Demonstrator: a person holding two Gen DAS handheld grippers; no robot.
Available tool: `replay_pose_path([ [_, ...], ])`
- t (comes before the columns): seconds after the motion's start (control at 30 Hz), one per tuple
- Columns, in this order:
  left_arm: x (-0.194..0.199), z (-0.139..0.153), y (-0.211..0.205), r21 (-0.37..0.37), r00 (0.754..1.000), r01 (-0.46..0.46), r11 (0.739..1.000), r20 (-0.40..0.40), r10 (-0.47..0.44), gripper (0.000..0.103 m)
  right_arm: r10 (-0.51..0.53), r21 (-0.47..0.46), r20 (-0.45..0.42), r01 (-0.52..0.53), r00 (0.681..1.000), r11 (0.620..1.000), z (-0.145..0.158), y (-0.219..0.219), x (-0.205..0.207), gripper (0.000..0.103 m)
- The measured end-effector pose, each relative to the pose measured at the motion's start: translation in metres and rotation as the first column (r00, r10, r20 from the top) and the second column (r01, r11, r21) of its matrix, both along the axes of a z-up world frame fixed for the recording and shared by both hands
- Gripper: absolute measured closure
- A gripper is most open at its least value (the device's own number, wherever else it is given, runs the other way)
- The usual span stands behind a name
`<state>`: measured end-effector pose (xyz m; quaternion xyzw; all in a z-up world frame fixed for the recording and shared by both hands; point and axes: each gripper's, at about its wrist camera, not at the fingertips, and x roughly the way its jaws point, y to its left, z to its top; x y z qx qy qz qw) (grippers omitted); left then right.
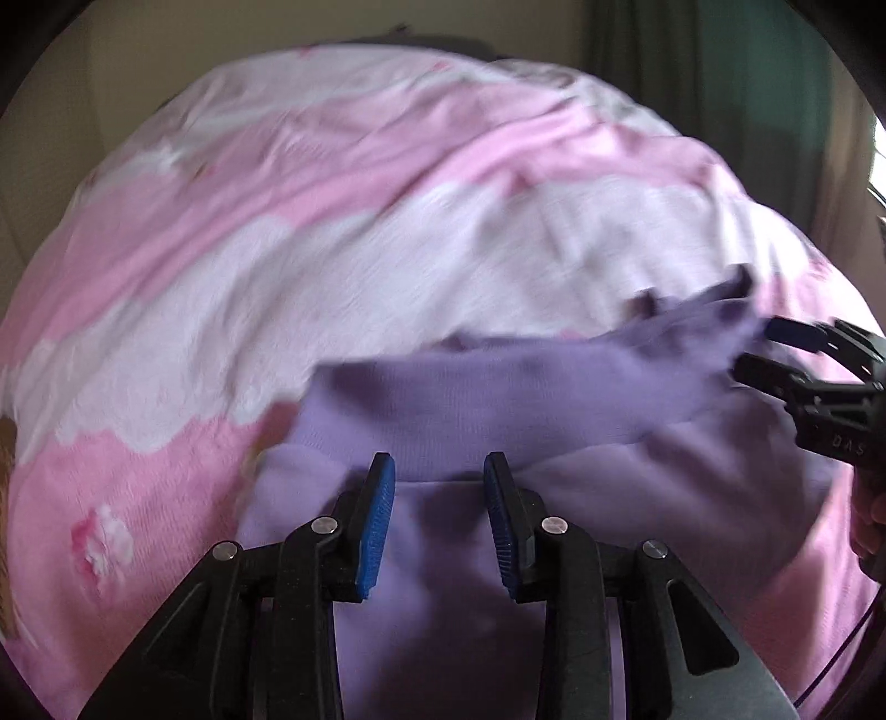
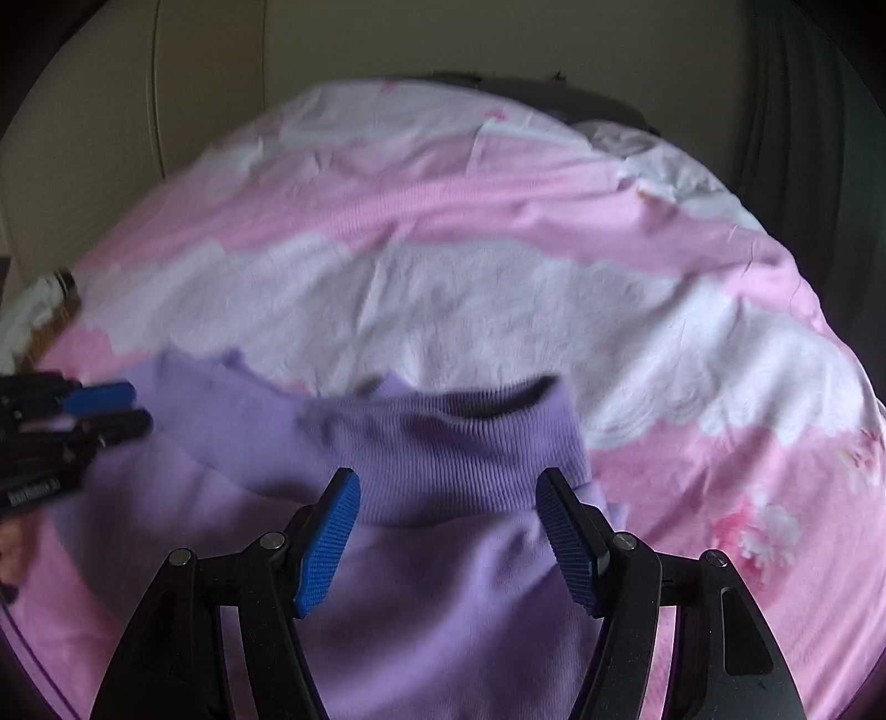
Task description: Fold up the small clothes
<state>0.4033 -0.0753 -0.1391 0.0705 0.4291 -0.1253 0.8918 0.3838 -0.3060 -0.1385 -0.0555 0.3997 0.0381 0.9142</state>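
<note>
The left gripper (image 1: pixel 440 471), black with ridged blue pads, has its fingers parted with nothing between them, tips poised over the ribbed band of a lilac knitted garment (image 1: pixel 498 399). The right gripper (image 2: pixel 448 487) is spread wider, also holding nothing, its pads flanking that same ribbed band (image 2: pixel 470 443). The garment lies rumpled on a pink-and-white floral bed sheet (image 2: pixel 498 288). A cream wall (image 2: pixel 332 39) and a dark curtain (image 1: pixel 720 66) stand behind.
</note>
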Motion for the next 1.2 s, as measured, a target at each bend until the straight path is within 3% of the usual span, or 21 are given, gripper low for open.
replay_pose_path([
  [0.13, 0.004, -0.017, 0.016, -0.052, 1.000, -0.013, 0.999, 0.002, 0.013, 0.068, -0.024, 0.016, -0.021, 0.025, 0.999, 1.000, -0.022, -0.012, 0.002, 0.039],
  [0.23, -0.002, -0.013, 0.011, -0.023, 1.000, -0.011, 1.000, 0.025, 0.012, 0.068, -0.031, 0.005, -0.007, 0.031, 0.999, 0.999, -0.023, -0.010, -0.001, 0.039],
  [0.33, -0.012, -0.004, 0.012, -0.017, 0.999, -0.022, 1.000, 0.034, 0.022, 0.066, -0.049, 0.019, 0.014, 0.049, 0.999, 0.999, -0.011, -0.007, -0.011, 0.039],
  [0.4, -0.026, 0.006, 0.017, -0.027, 0.998, -0.028, 0.999, 0.056, 0.029, 0.058, -0.042, 0.027, 0.055, 0.040, 0.998, 0.999, 0.005, -0.005, -0.028, 0.039],
  [0.57, -0.089, 0.028, 0.045, -0.067, 0.987, -0.090, 0.994, 0.131, 0.098, 0.046, -0.085, 0.026, 0.113, 0.082, 0.990, 0.996, 0.025, -0.004, -0.083, 0.037],
  [0.7, -0.125, 0.015, 0.059, -0.049, 0.981, -0.145, 0.988, 0.121, 0.150, 0.046, -0.155, 0.002, 0.115, 0.156, 0.981, 0.988, 0.021, -0.004, -0.117, 0.037],
  [0.8, -0.126, -0.005, 0.063, -0.040, 0.983, -0.164, 0.986, 0.076, 0.167, 0.047, -0.198, 0.027, 0.086, 0.196, 0.977, 0.980, 0.009, -0.012, -0.125, 0.037],
  [0.93, -0.123, -0.018, 0.064, -0.071, 0.980, -0.184, 0.980, 0.059, 0.188, 0.050, -0.252, 0.081, 0.018, 0.249, 0.968, 0.965, -0.007, -0.032, -0.119, 0.037],
  [1.03, -0.120, -0.017, 0.060, -0.093, 0.982, -0.167, 0.982, 0.075, 0.174, 0.050, -0.237, 0.149, -0.015, 0.236, 0.971, 0.960, -0.011, -0.041, -0.112, 0.037],
  [1.13, -0.117, -0.017, 0.054, -0.094, 0.985, -0.137, 0.986, 0.089, 0.145, 0.050, -0.221, 0.155, -0.035, 0.224, 0.975, 0.962, -0.016, -0.041, -0.105, 0.038],
  [1.17, -0.116, -0.016, 0.052, -0.093, 0.986, -0.128, 0.987, 0.090, 0.137, 0.054, -0.211, 0.163, -0.037, 0.214, 0.977, 0.963, -0.017, -0.040, -0.104, 0.043],
  [1.2, -0.114, -0.016, 0.050, -0.096, 0.988, -0.118, 0.988, 0.089, 0.127, 0.063, -0.193, 0.183, -0.048, 0.198, 0.980, 0.963, -0.019, -0.040, -0.102, 0.058],
])
